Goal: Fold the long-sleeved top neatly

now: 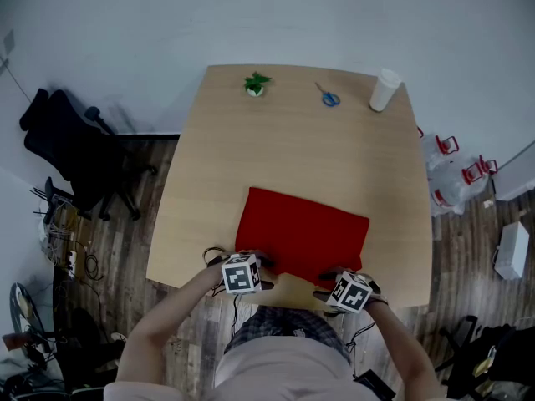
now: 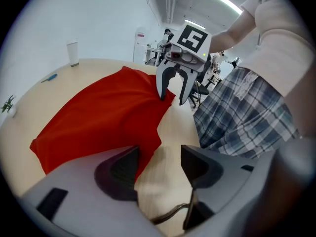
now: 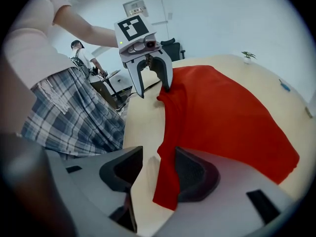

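Left gripper (image 2: 159,158) and right gripper (image 3: 159,164) sit at the near edge of the red top (image 1: 301,232), jaws partly apart, hem against one pad, unpinched.

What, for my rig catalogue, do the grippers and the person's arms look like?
Both the left gripper and right gripper are grey, with two curved fingers lined by dark ribbed pads. Each carries a white cube with black square markers; thin black cables trail from them. The person wears a pale short-sleeved shirt.
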